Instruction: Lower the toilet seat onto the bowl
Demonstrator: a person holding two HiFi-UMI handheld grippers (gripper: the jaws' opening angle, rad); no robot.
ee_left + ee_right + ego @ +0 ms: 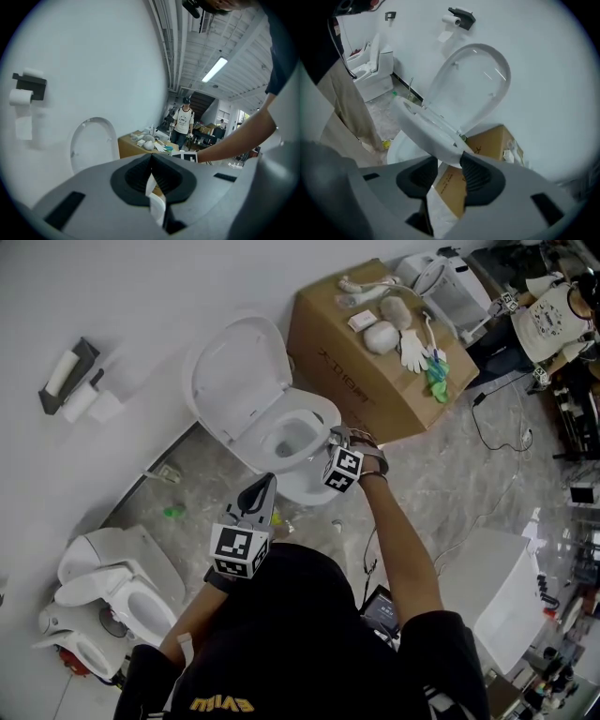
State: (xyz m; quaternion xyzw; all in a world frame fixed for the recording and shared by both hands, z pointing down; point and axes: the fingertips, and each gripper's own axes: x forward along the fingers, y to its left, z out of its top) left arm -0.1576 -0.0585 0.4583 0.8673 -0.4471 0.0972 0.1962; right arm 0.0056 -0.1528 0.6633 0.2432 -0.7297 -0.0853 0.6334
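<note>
The white toilet's lid (234,371) stands up against the wall. The toilet seat (319,410) hangs tilted, part way between the lid and the bowl (305,486). My right gripper (335,436) reaches down from the front and is shut on the seat's front rim. In the right gripper view the seat (426,124) slopes down into the right gripper (449,161), both pads on its edge, with the lid (476,84) behind. My left gripper (267,480) hovers in front of the bowl, apart from it. The left gripper (151,161) is shut with nothing in it, and the lid (93,143) shows beyond.
A cardboard box (375,381) with several small items on top stands right of the toilet. A paper holder (67,381) hangs on the wall at left. Another toilet (112,592) sits at lower left. Cables cross the floor at right. A person (183,119) stands far behind.
</note>
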